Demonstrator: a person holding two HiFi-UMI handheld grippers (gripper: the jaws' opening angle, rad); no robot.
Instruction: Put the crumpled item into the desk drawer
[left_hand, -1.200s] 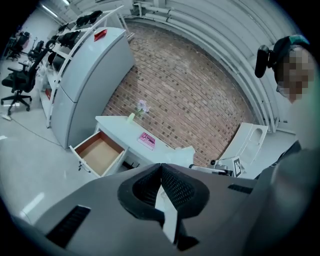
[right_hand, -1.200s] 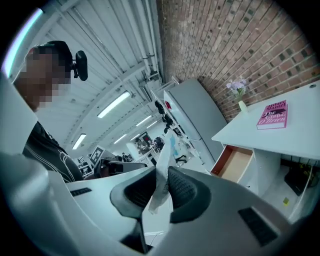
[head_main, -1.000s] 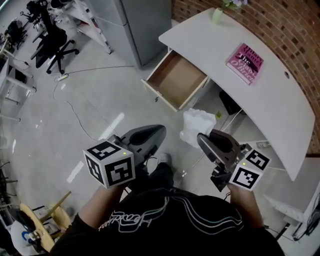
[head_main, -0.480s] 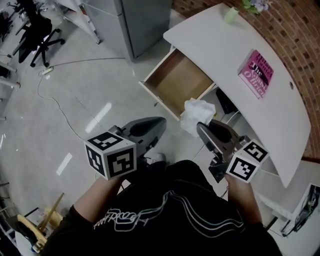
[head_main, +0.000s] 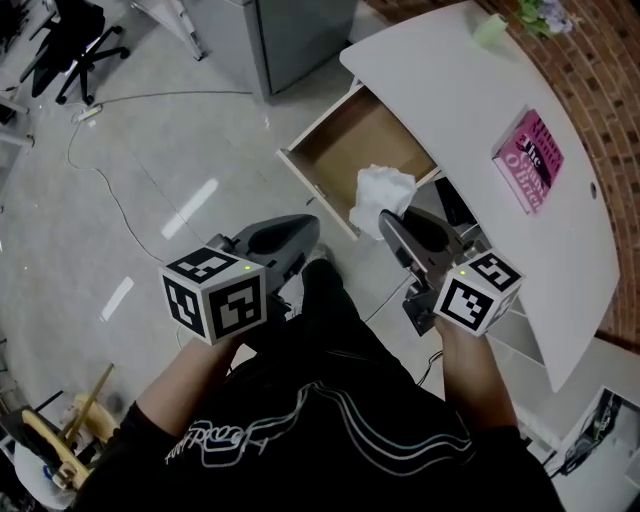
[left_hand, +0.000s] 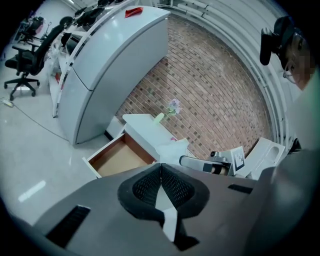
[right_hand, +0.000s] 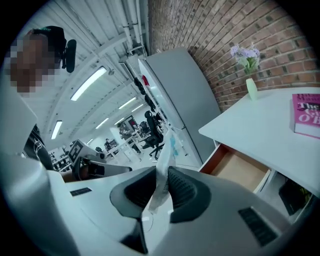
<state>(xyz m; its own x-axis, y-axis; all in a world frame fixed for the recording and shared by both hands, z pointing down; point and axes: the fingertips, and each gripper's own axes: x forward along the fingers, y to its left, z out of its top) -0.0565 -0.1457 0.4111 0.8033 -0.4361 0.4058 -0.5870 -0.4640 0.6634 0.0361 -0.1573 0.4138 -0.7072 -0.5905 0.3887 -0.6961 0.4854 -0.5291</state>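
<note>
A crumpled white paper (head_main: 380, 196) hangs from my right gripper (head_main: 388, 222), which is shut on it just above the open drawer's near right corner. In the right gripper view a thin edge of the paper (right_hand: 164, 175) stands pinched between the pads. The wooden drawer (head_main: 368, 150) is pulled out from the white desk (head_main: 470, 120) and looks bare inside; it also shows as the drawer (left_hand: 117, 156) and the drawer (right_hand: 240, 170). My left gripper (head_main: 305, 228) hovers over the floor left of the drawer, jaws shut with nothing between them.
A pink book (head_main: 530, 162) lies on the desk, and a small green vase with flowers (head_main: 495, 27) stands at its far end. A grey cabinet (head_main: 290, 35) stands behind the drawer. An office chair (head_main: 75, 45) and a cable (head_main: 110, 190) are on the floor at left.
My right gripper has carried the paper forward, from beside the drawer's front to over its near right corner. The left gripper has kept its place beside it.
</note>
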